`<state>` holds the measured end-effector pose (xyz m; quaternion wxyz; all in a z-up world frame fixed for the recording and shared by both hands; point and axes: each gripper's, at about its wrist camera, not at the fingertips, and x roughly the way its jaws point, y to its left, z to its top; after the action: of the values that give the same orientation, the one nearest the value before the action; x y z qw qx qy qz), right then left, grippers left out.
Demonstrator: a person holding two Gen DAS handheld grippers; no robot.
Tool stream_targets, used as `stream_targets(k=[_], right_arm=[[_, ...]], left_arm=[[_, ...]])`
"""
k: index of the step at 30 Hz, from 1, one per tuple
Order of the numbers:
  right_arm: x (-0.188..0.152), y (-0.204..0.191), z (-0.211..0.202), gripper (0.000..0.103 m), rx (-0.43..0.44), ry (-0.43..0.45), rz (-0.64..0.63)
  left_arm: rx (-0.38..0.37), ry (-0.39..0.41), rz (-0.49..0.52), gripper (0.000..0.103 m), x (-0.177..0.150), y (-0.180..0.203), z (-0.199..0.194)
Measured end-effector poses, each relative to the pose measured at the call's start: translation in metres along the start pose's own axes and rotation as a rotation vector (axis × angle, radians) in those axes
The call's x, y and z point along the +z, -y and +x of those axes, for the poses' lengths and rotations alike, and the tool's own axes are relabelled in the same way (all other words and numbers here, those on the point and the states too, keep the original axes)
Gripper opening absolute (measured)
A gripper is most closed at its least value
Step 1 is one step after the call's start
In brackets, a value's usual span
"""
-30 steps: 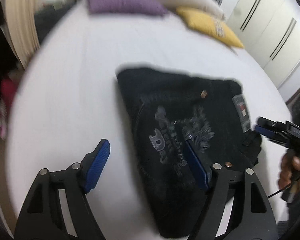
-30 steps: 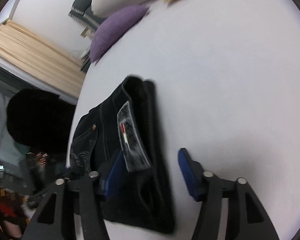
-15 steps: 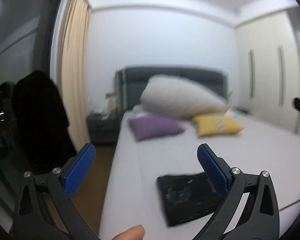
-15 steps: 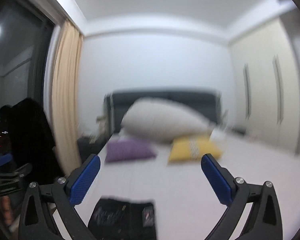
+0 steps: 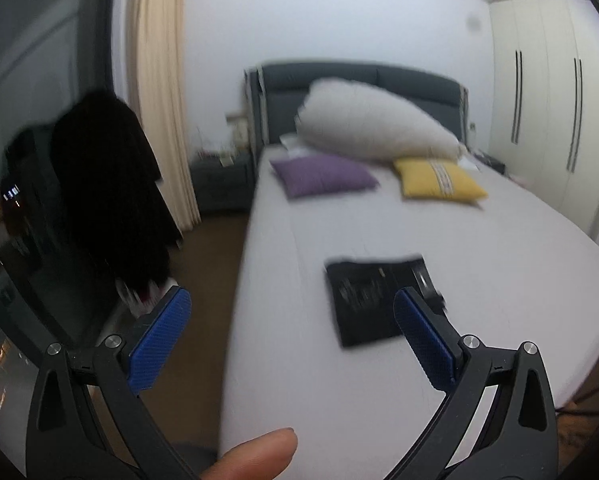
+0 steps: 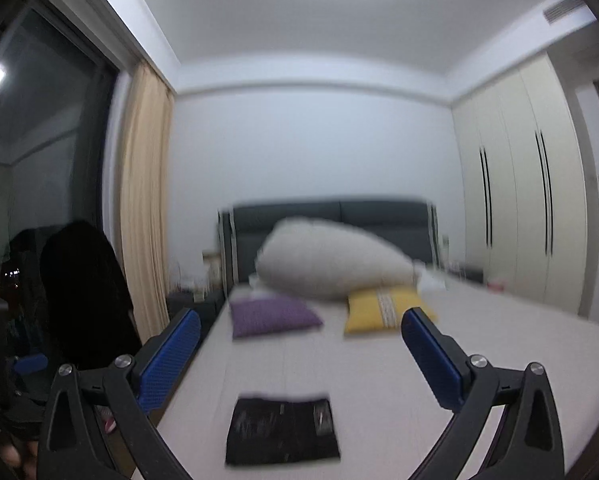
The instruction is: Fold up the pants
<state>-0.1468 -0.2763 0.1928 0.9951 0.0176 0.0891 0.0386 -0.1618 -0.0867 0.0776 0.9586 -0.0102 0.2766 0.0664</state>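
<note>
The black pants (image 5: pixel 373 300) lie folded into a small rectangle on the white bed (image 5: pixel 499 248), near its foot. They also show in the right wrist view (image 6: pixel 281 432). My left gripper (image 5: pixel 291 344) is open and empty, held back from the bed and well short of the pants. My right gripper (image 6: pixel 299 360) is open and empty, raised and away from the pants. Neither gripper touches the cloth.
A purple pillow (image 5: pixel 323 176), a yellow pillow (image 5: pixel 439 184) and a large white pillow (image 5: pixel 375 128) lie at the dark headboard. A dark garment on a chair (image 5: pixel 107 196) stands left of the bed. Wardrobe doors (image 5: pixel 547 120) line the right wall.
Both grippers pulled back and up from the folded pants, away from the bed. The view went from close over the cloth to the whole room. Both stay open.
</note>
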Motion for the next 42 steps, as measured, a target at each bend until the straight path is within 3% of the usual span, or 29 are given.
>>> stream_targets(k=[6, 9, 18, 42], right_arm=[[-0.057, 0.005, 0.024, 0.103, 0.002, -0.288, 0.086], [-0.081, 0.008, 0.034, 0.103, -0.024, -0.372, 0.076], [-0.107, 0.008, 0.028, 0.103, -0.052, -0.440, 0.046], [-0.120, -0.006, 0.032, 0.103, -0.033, -0.499, -0.003]], left_arm=[[-0.034, -0.165, -0.009, 0.103, -0.049, 0.025, 0.043], [-0.031, -0.219, -0.008, 0.103, -0.071, 0.034, 0.061], [-0.030, -0.237, 0.004, 0.103, -0.091, 0.042, 0.087], [-0.033, -0.269, 0.001, 0.103, -0.101, 0.043, 0.100]])
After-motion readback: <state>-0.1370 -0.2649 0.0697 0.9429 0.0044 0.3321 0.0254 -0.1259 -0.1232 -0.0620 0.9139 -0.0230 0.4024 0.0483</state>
